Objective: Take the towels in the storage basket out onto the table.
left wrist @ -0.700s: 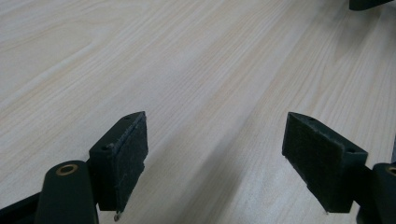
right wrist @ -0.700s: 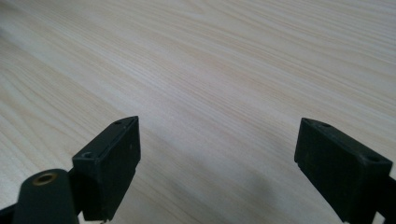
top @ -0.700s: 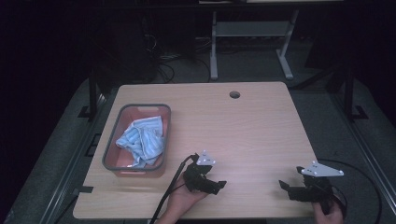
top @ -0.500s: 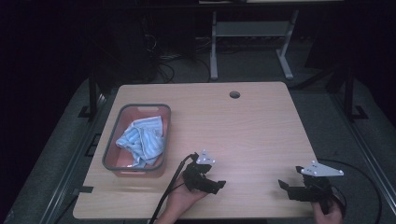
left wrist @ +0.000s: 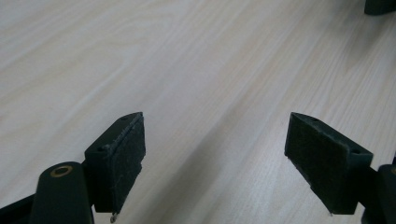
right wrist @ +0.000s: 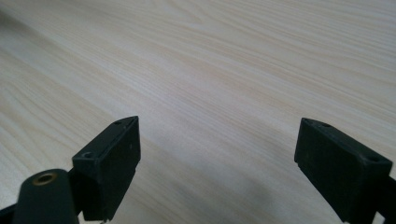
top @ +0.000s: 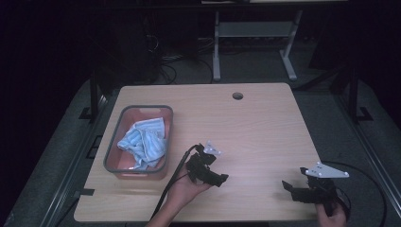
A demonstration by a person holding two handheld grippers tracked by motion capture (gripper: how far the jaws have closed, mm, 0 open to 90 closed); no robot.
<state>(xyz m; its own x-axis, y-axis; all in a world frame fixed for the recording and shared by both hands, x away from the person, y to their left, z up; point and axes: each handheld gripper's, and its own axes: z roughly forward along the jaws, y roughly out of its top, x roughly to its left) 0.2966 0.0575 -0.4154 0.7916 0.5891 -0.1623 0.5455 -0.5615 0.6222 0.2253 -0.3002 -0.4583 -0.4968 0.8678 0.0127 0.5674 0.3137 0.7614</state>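
Note:
A grey-rimmed pink bin (top: pixel 111 150) sits at the table's left, with a crumpled blue-and-white striped cloth (top: pixel 144 141) inside it. My left gripper (top: pixel 217 173) rests low over the wood near the front middle, held in a hand, jaws pointing right. The left gripper view has that gripper (left wrist: pixel 215 120) open with bare tabletop between its pads. At the front right corner, my right gripper (top: pixel 289 188) points left. In its own view the right gripper (right wrist: pixel 218 123) is open too, with nothing between the jaws.
The light wooden table (top: pixel 255 127) has a round cable hole (top: pixel 238 96) near its far edge. Cables trail off the front from both grippers. A dark piece (left wrist: pixel 379 5), probably the other gripper, sits at the left gripper view's top right corner.

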